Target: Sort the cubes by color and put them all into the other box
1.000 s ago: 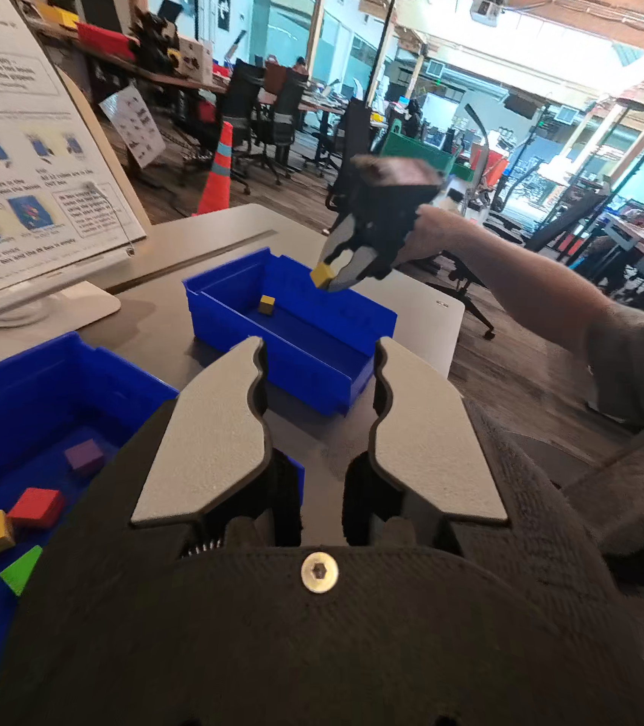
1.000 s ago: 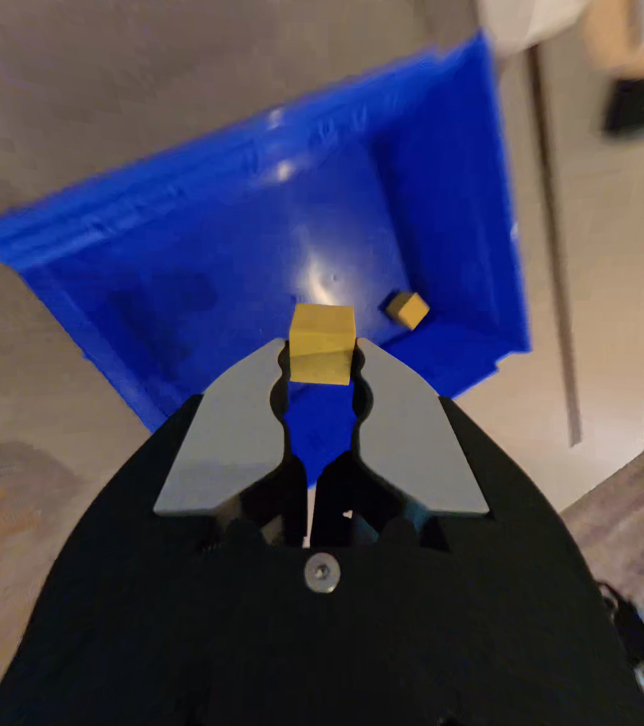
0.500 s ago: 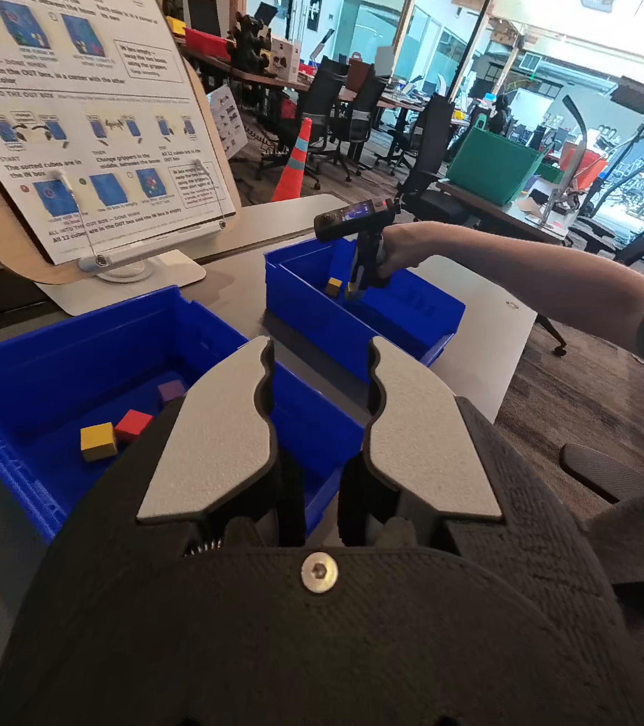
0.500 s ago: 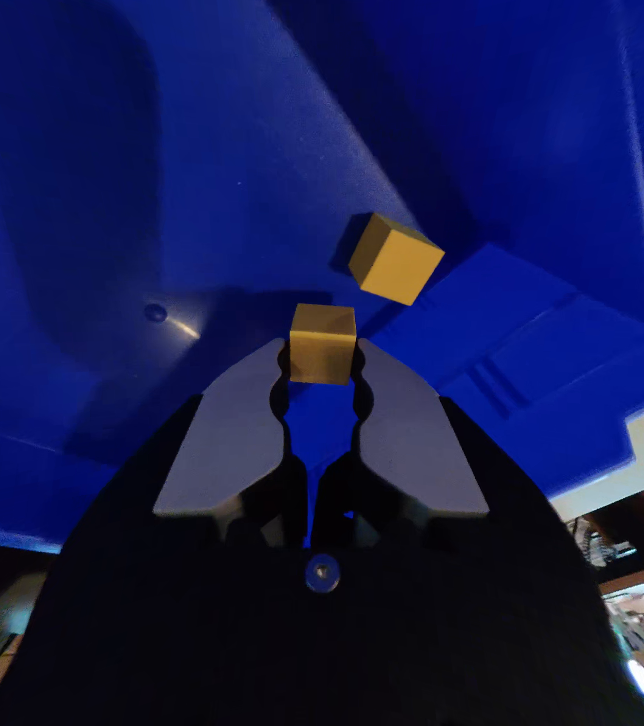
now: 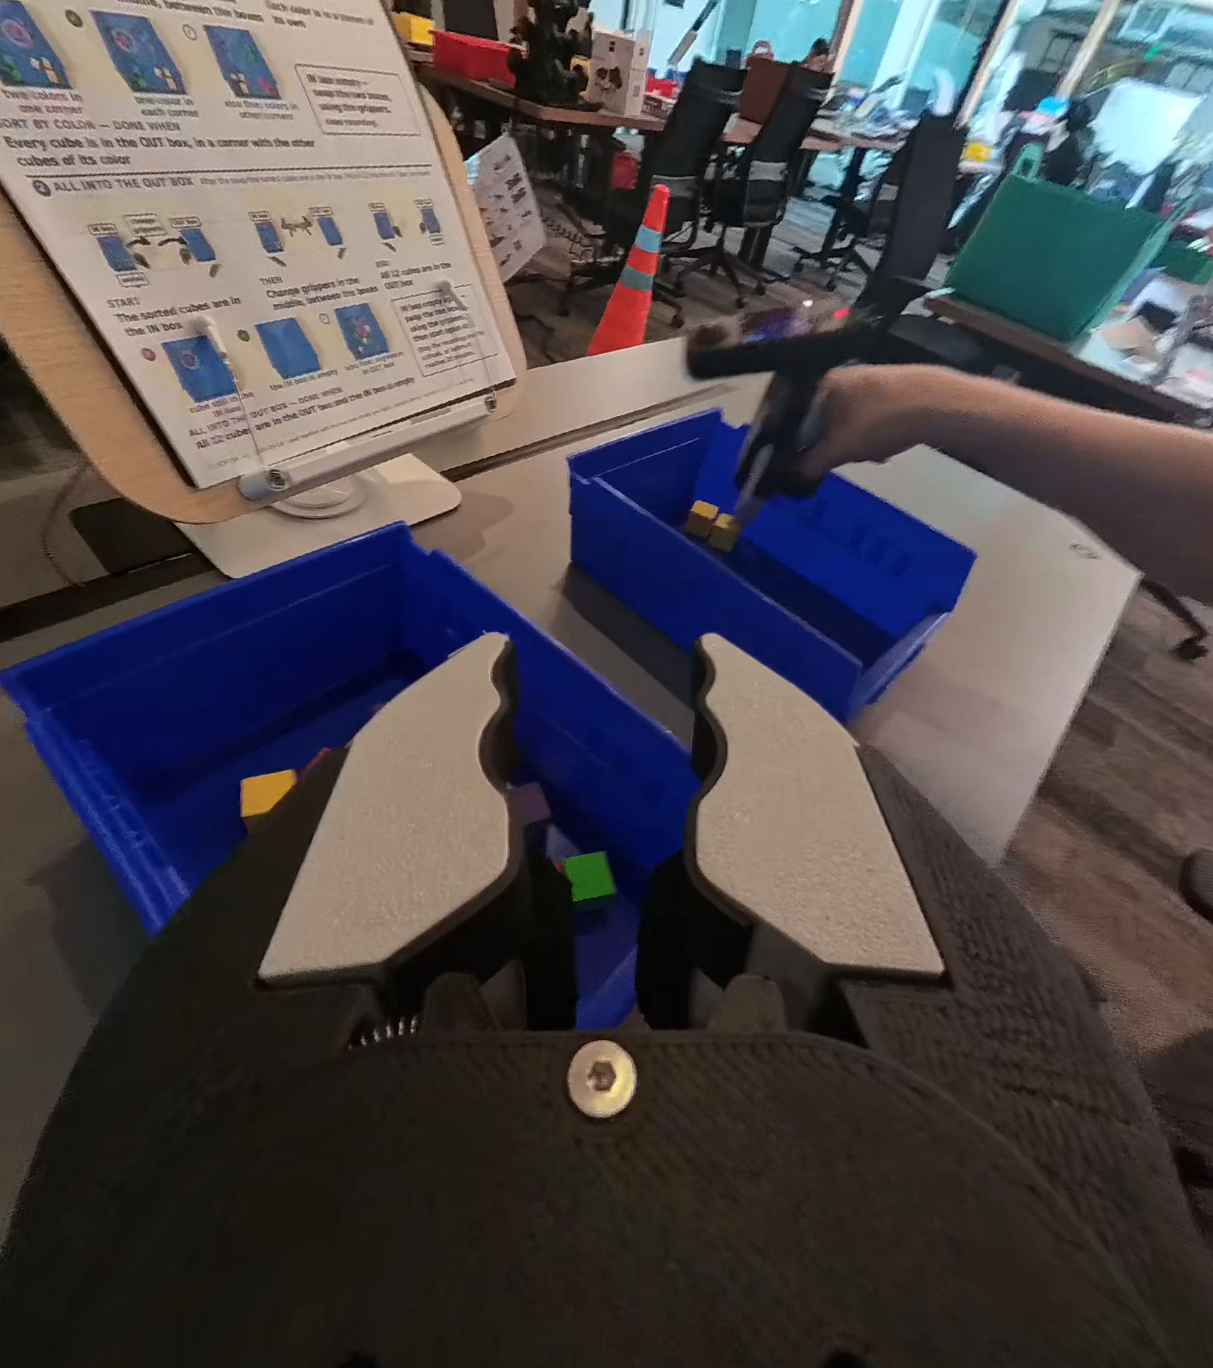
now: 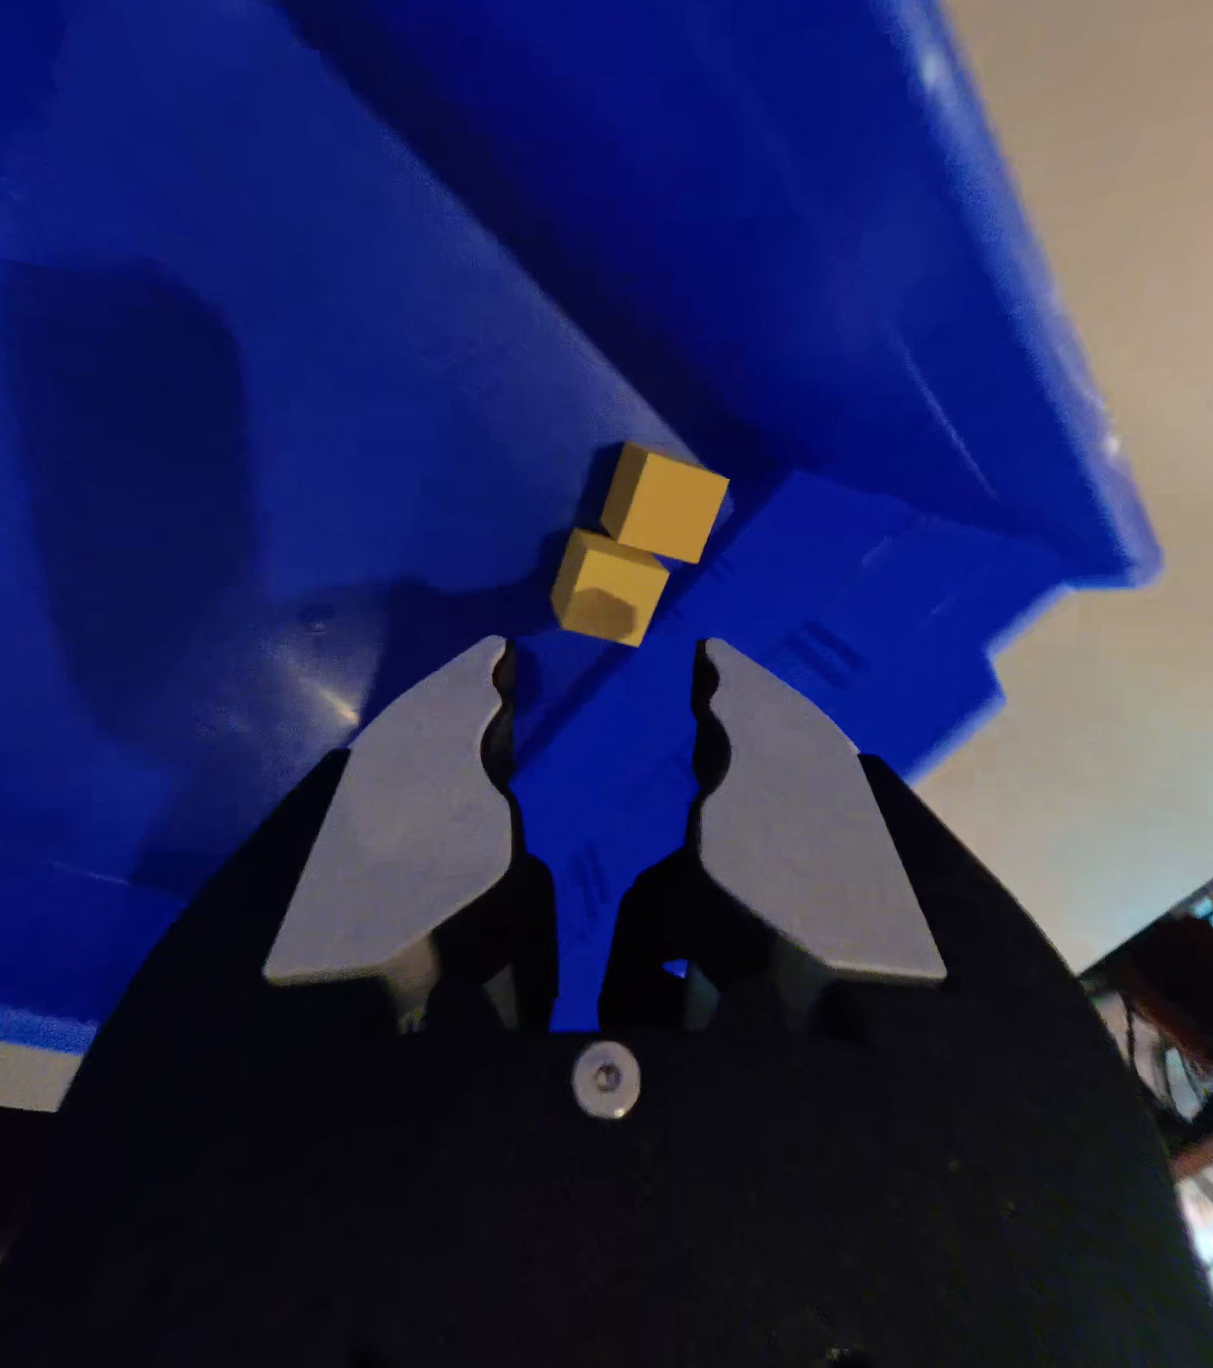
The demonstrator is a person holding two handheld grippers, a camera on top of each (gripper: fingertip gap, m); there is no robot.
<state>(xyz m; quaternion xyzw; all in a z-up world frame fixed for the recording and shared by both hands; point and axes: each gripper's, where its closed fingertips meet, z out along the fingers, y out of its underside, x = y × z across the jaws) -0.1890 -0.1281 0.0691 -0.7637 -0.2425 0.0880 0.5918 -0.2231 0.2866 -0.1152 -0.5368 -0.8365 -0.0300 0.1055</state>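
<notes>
My right gripper (image 6: 602, 651) is open inside the far blue bin (image 6: 885, 296). Just beyond its fingertips a yellow cube (image 6: 607, 592) lies free on the bin floor, touching a second yellow cube (image 6: 666, 507) near the corner. In the left wrist view the right gripper (image 5: 748, 503) reaches down into that bin (image 5: 774, 629) beside both yellow cubes (image 5: 711, 524). My left gripper (image 5: 602, 655) is open and empty above the near blue bin (image 5: 181, 688), which holds a yellow cube (image 5: 266, 793), a green cube (image 5: 589, 877) and a purple cube (image 5: 531, 803), partly hidden by my fingers.
A sheet on a stand (image 5: 218, 244) stands at the back left of the grey table (image 5: 959, 703). An orange cone (image 5: 629, 289), office chairs and desks lie beyond the table. A person's forearm (image 5: 1033, 459) crosses from the right.
My right gripper lowered its yellow cube into the far bin, opened and let it go beside the other yellow cube. My left gripper swung toward the near bin, still open.
</notes>
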